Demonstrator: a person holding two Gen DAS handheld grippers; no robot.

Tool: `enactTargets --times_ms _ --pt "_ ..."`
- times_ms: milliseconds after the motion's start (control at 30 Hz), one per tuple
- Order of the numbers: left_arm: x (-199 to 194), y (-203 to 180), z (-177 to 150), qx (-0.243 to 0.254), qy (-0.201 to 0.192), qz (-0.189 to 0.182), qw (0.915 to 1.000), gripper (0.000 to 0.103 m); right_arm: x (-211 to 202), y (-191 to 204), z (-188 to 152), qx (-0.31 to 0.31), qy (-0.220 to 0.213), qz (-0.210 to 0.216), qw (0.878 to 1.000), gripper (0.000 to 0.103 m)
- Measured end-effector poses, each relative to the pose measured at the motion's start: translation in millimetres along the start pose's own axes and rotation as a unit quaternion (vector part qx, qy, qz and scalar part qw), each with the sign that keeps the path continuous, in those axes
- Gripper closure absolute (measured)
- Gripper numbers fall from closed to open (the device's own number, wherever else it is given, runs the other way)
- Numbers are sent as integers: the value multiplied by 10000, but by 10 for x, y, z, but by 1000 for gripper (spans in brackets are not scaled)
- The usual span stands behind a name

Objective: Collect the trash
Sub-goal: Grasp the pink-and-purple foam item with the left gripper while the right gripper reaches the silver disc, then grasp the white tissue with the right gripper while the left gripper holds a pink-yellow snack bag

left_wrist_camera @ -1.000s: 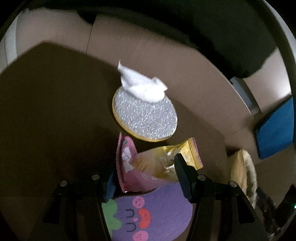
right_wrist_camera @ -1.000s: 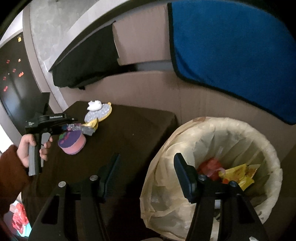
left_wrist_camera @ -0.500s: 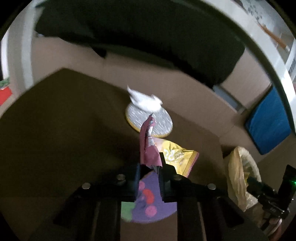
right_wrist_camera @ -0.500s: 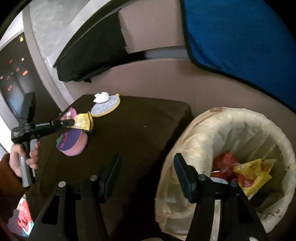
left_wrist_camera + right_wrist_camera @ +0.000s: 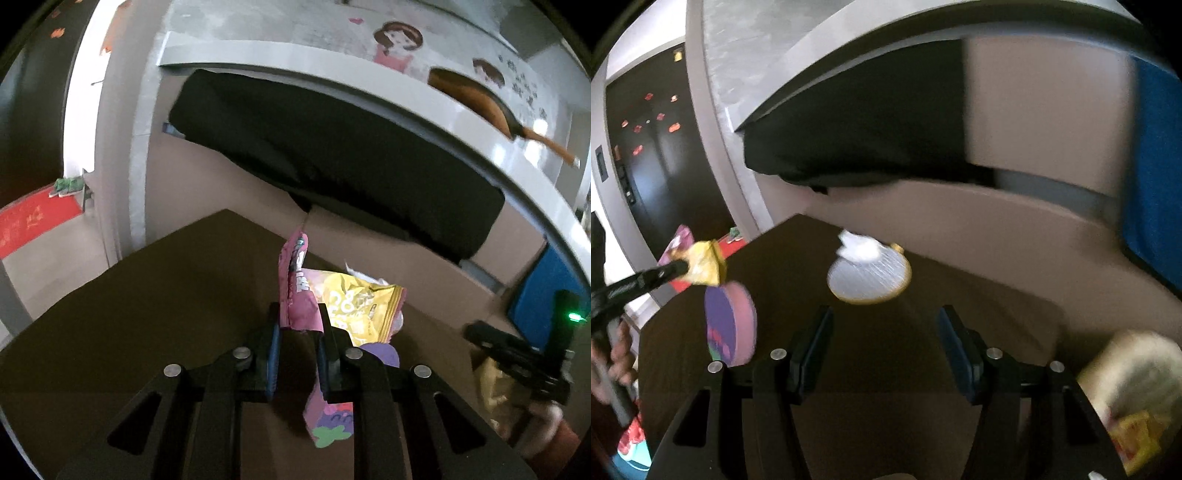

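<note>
My left gripper (image 5: pixel 297 317) is shut on a pink snack wrapper (image 5: pixel 297 284) together with a yellow wrapper (image 5: pixel 354 306), held up above the dark brown table (image 5: pixel 147 314). In the right wrist view the same gripper (image 5: pixel 683 267) holds the yellow wrapper (image 5: pixel 703 266) at the table's left. My right gripper (image 5: pixel 884 332) is open and empty over the table, pointing at a crumpled white tissue (image 5: pixel 858 249) lying on a glittery round coaster (image 5: pixel 870 275). The lined trash bin (image 5: pixel 1134 373) stands at lower right with wrappers inside.
A round pink and purple felt pad (image 5: pixel 729 326) sits near the table's left edge; it also shows below my left fingers (image 5: pixel 332 421). A beige sofa with a black cushion (image 5: pixel 332 155) and a blue cushion (image 5: pixel 1156 166) runs behind the table.
My left gripper closed on the wrappers and lifted them off the table. My right gripper swung left from over the bin toward the tissue and coaster.
</note>
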State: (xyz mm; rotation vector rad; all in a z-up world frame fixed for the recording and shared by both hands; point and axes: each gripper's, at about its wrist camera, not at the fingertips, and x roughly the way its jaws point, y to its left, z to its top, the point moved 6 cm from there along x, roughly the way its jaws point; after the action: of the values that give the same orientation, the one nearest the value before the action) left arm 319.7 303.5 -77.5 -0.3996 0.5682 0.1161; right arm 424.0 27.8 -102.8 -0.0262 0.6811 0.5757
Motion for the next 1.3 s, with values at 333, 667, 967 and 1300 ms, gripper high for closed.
enactTargets --times_ms 333,667,967,1300 --pt "-41 465 206 -349 -369 50 9987 89 1220 330 400 -636 462 -295 9965 52" --pt "138 829 165 -684 -1 -9 9977 91 1950 323 436 -766 1035 -569 9900 53" --pt "-272 1480 109 -1226 -278 445 9911 51 1527 298 378 -734 837 -449 9928 81" --pt "433 1597 -312 -1766 809 759 9780 48 491 313 190 -262 438 -33 9987 81"
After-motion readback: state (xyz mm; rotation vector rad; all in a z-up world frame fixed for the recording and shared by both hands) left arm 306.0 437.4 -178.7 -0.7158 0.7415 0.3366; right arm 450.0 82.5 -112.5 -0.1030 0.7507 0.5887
